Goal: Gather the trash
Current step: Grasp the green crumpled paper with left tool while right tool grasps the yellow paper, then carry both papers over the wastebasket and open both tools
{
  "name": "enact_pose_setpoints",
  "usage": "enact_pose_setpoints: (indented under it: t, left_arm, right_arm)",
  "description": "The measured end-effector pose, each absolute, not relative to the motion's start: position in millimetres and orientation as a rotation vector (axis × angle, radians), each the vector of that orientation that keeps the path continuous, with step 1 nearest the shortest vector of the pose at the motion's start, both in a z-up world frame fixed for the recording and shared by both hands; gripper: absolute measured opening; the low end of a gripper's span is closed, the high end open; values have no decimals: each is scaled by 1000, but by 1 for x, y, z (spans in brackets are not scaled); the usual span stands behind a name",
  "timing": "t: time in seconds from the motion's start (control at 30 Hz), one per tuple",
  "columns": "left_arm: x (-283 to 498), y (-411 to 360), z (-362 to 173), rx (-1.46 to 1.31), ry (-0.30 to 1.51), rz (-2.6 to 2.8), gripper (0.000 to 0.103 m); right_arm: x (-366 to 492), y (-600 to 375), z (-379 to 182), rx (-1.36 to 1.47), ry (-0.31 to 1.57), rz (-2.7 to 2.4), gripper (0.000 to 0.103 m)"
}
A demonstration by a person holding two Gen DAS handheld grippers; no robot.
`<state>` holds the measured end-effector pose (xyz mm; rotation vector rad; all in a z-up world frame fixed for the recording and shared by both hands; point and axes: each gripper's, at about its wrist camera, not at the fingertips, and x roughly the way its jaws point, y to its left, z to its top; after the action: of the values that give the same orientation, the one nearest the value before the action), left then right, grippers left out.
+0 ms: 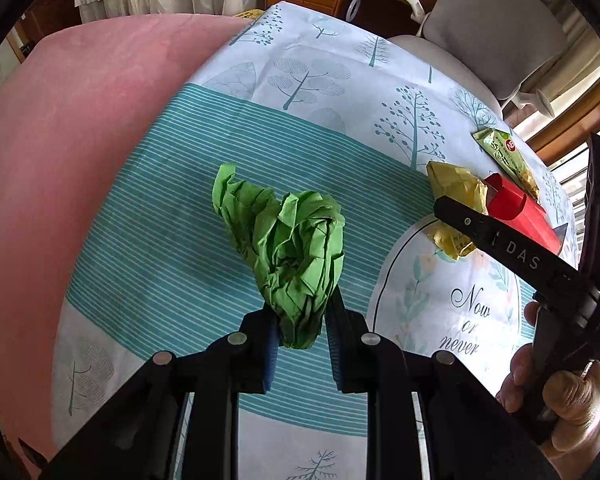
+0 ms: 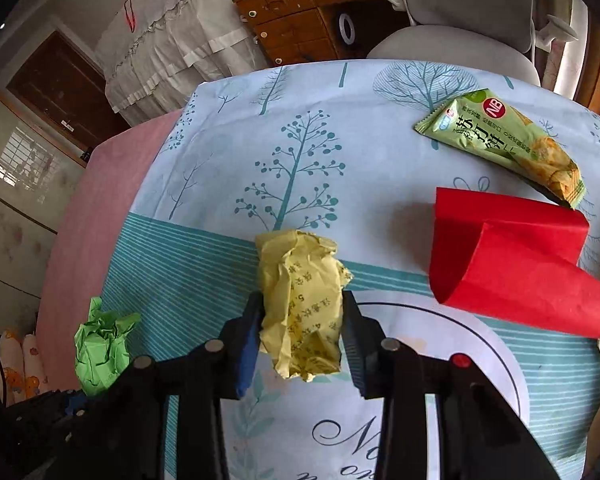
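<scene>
A crumpled green paper ball (image 1: 288, 248) stands between the pads of my left gripper (image 1: 300, 320), which is shut on its lower end, just above the striped tablecloth (image 1: 172, 240). In the right wrist view, a crumpled yellow paper with printed text (image 2: 300, 300) sits between the pads of my right gripper (image 2: 302, 320); both pads press on its sides. The green ball (image 2: 104, 344) also shows at the lower left there. From the left wrist view, one right finger (image 1: 480, 228) crosses the yellow paper (image 1: 456, 188), and a person's hand (image 1: 572, 400) holds that tool.
A folded red paper (image 2: 512, 264) lies right of the yellow paper, with a green snack wrapper (image 2: 500, 144) beyond it. The tree-print cloth (image 2: 300, 140) ends at a pink surface (image 1: 80, 140) on the left. A grey chair (image 2: 460, 40) and a wooden cabinet (image 2: 292, 20) stand behind.
</scene>
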<state>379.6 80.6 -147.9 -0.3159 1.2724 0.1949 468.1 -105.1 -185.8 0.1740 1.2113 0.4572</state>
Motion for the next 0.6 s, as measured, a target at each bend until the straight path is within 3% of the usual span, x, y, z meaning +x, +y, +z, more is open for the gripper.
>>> enact_pose_setpoints:
  t: [0.3,0.6]
  left_arm:
    - [298,73,-109,-217,1238,143,19]
    - [185,75,-79,-74,1230,-78,19]
  right_arm:
    - [373,-125,-150,255,1185,542,35]
    - [209,-148,-115,336,1176,375,35]
